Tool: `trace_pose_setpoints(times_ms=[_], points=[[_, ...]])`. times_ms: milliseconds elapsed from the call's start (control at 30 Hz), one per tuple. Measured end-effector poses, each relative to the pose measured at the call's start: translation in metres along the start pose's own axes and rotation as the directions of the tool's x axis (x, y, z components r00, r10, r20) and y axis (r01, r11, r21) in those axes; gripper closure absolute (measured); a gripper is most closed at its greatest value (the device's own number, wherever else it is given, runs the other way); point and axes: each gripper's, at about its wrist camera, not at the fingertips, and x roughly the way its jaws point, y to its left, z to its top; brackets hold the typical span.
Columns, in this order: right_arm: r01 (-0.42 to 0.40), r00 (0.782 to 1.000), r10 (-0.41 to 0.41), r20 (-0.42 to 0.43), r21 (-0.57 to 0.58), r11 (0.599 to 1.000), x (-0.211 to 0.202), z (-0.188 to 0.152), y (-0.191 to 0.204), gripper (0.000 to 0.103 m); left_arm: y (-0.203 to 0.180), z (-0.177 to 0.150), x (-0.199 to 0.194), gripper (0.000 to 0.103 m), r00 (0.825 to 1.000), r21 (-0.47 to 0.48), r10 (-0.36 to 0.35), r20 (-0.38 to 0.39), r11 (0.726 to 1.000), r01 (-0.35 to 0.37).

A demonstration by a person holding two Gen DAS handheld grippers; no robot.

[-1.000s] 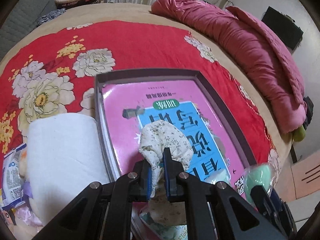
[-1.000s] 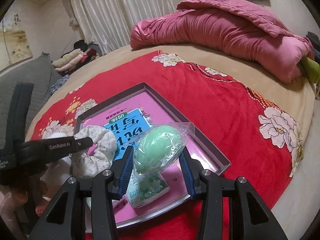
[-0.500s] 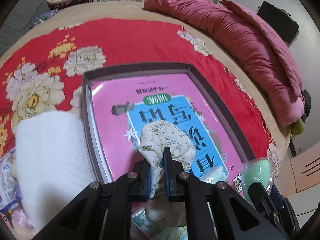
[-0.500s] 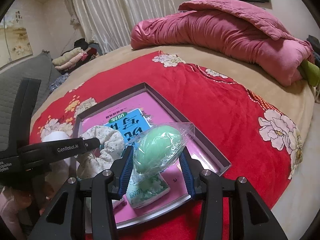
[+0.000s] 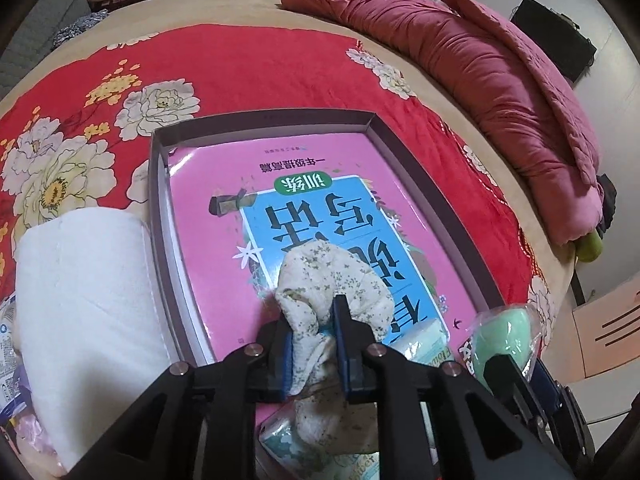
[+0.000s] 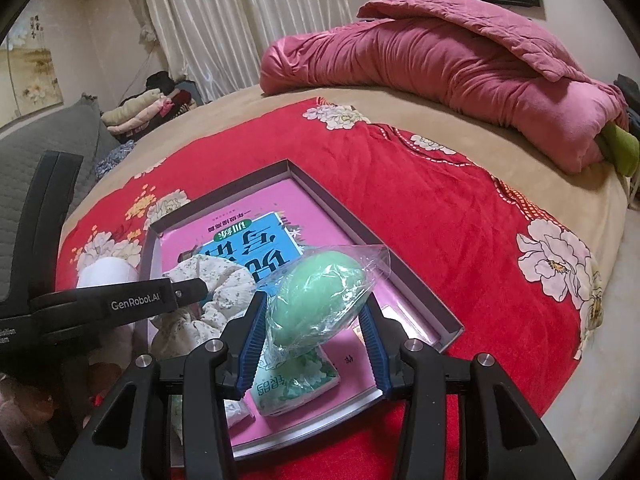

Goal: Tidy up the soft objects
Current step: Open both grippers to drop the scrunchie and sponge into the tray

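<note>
My left gripper [image 5: 315, 320] is shut on a cream floral fabric scrunchie [image 5: 332, 280], held over the near part of a shallow grey tray [image 5: 158, 200] lined with a pink and blue book cover. The scrunchie also shows in the right wrist view [image 6: 218, 284]. My right gripper [image 6: 314, 320] is shut on a green sponge in a clear plastic bag [image 6: 320, 296], held above the tray's near right part [image 6: 448, 326]. A green tissue pack [image 6: 296, 384] lies in the tray below it.
A white towel roll [image 5: 84, 292] lies left of the tray on the red floral blanket [image 5: 248, 64]. A rolled pink quilt [image 6: 460, 76] lies at the far side of the bed. Folded clothes [image 6: 148, 108] are stacked far left.
My left gripper has shifted with the scrunchie a little further over the tray. My right gripper holds the bagged sponge almost still.
</note>
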Motion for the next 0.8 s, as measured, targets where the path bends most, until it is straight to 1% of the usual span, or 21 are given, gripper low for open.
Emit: trace_pose_setpoints(times_ms=[67, 133, 233, 400, 667, 700, 800], points=[[0.002, 1.000, -0.002, -0.005, 0.004, 1.000, 0.001, 0.000, 0.000, 0.055, -0.001, 0.000, -0.001, 0.078, 1.000, 0.007, -0.007, 0.002, 1.000, 0.007], [0.007, 1.000, -0.007, -0.009, 0.007, 1.000, 0.001, 0.000, -0.001, 0.055, -0.004, -0.001, -0.003, 0.070, 1.000, 0.016, -0.015, 0.007, 1.000, 0.014], [0.019, 0.999, -0.018, -0.029, 0.012, 1.000, 0.006, -0.001, -0.002, 0.055, -0.007, -0.002, -0.008, 0.063, 1.000, 0.033, -0.020, 0.022, 0.999, 0.019], [0.049, 0.996, -0.048, -0.078, 0.023, 0.999, 0.018, -0.001, -0.006, 0.055, -0.008, -0.002, -0.016, 0.061, 0.999, 0.037, -0.016, 0.041, 0.999, 0.015], [0.099, 0.989, -0.094, -0.113, 0.041, 0.994, 0.026, -0.003, -0.012, 0.055, -0.003, 0.003, -0.035, 0.061, 0.994, 0.006, -0.061, 0.088, 0.998, 0.061], [0.107, 0.988, -0.101, -0.116, 0.048, 0.993, 0.027, -0.003, -0.014, 0.055, -0.003, 0.003, -0.038, 0.061, 0.993, 0.002, -0.068, 0.094, 0.998, 0.068], [0.112, 0.987, -0.104, -0.124, 0.062, 0.992, 0.028, -0.004, -0.017, 0.049, -0.002, 0.004, -0.042, 0.060, 0.992, -0.001, -0.063, 0.108, 0.998, 0.064]])
